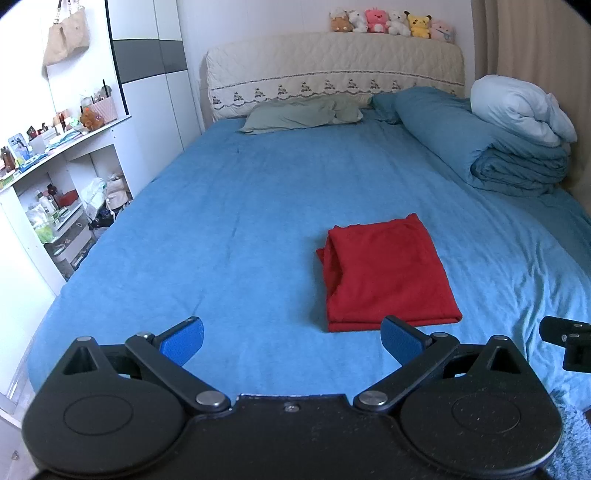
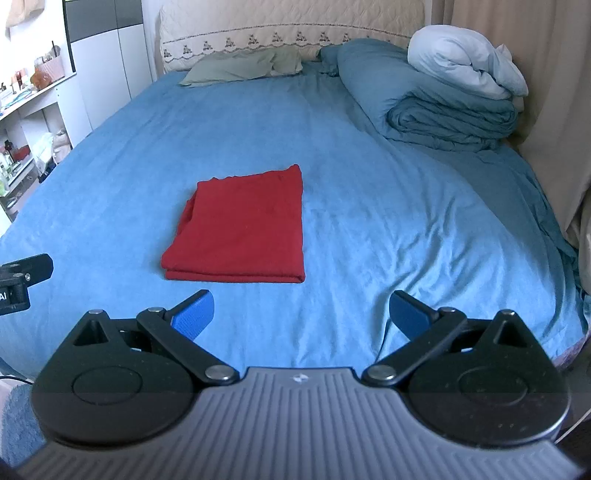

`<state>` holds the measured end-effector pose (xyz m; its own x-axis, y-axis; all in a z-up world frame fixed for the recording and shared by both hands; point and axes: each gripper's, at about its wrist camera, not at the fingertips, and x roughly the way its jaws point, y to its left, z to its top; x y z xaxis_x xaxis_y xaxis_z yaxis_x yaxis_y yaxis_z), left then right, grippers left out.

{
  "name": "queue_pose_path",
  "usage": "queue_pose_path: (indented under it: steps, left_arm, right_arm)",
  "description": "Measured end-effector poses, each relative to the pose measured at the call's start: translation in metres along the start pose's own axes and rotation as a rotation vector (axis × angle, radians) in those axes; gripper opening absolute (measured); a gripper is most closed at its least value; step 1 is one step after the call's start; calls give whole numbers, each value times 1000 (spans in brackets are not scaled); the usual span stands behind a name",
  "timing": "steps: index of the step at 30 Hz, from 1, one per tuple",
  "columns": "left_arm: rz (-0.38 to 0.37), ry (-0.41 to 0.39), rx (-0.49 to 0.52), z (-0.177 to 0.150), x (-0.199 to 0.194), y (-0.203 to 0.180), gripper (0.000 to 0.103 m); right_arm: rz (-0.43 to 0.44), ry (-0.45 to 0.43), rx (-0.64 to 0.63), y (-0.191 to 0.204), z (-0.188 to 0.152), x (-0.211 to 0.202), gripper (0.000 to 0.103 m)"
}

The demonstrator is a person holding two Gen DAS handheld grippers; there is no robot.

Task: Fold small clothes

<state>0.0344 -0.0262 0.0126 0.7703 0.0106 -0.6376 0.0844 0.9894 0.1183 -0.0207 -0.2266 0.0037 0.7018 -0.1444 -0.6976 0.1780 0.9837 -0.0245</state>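
A red garment (image 1: 388, 273) lies folded into a flat rectangle on the blue bed sheet (image 1: 240, 221); it also shows in the right wrist view (image 2: 240, 229). My left gripper (image 1: 291, 339) is open and empty, held back from the garment's near edge, to its left. My right gripper (image 2: 301, 314) is open and empty, near the bed's front edge, just in front and right of the garment. Each view shows part of the other gripper at its edge.
A folded blue duvet (image 1: 498, 155) with a pale pillow (image 1: 517, 110) sits at the far right. A green pillow (image 1: 303, 114) lies by the headboard. White shelves with clutter (image 1: 62, 177) stand left of the bed. Plush toys (image 1: 388, 22) line the headboard top.
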Motion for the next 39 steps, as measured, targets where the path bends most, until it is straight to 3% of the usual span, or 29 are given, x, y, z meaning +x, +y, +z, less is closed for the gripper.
queue_pose_path:
  steps: [31,39]
  left_arm:
    - [-13,-8,-3,2,-3,9,103]
    - [-27,-30,-45,4,-8,16,103]
  right_arm:
    - [2,-12,0,8,1,-4,103]
    - [-2,-18,-2,12,0,-5,103]
